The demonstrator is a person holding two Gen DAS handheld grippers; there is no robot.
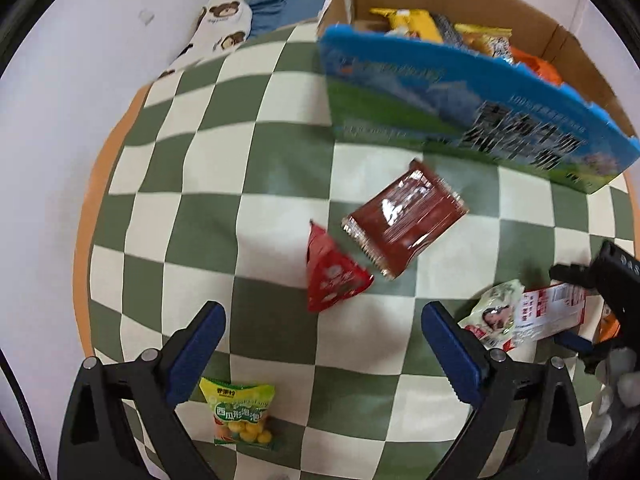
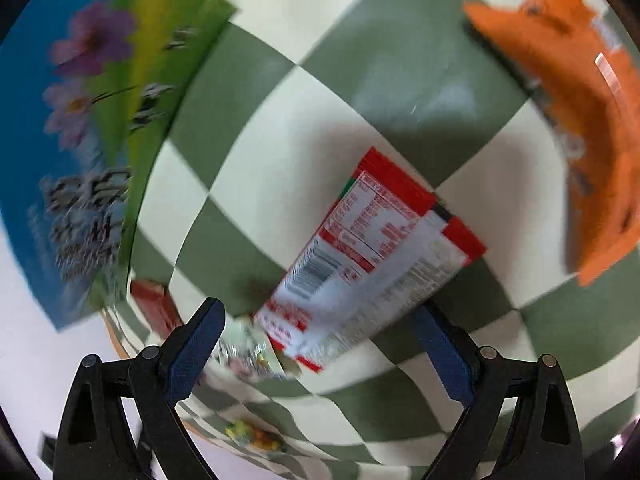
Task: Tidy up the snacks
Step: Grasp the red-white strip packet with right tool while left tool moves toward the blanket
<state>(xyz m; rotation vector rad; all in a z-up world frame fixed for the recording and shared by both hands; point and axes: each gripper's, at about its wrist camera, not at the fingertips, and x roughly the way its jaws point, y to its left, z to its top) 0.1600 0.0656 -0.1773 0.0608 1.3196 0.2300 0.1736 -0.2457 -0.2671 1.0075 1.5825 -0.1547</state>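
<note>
Blur smears the right wrist view, so the print on the red-and-white packet (image 2: 368, 256) cannot be read. That packet lies flat on the checkered cloth (image 2: 280, 128), its long axis running from near the right gripper (image 2: 320, 344) up and to the right; the near end sits between the spread-apart fingers, not clamped. A pale green-white pouch (image 2: 248, 352) beside it is hard to make out. An orange bag (image 2: 592, 120) lies farther right, cut off by the edge.

The left gripper (image 1: 322, 344) hangs with fingers wide apart over a yellow-green candy bag (image 1: 238, 412). Beyond lie a red triangular pouch (image 1: 332, 276) and a dark red packet (image 1: 404, 224), then the blue carton (image 1: 460, 100) holding snacks.
</note>
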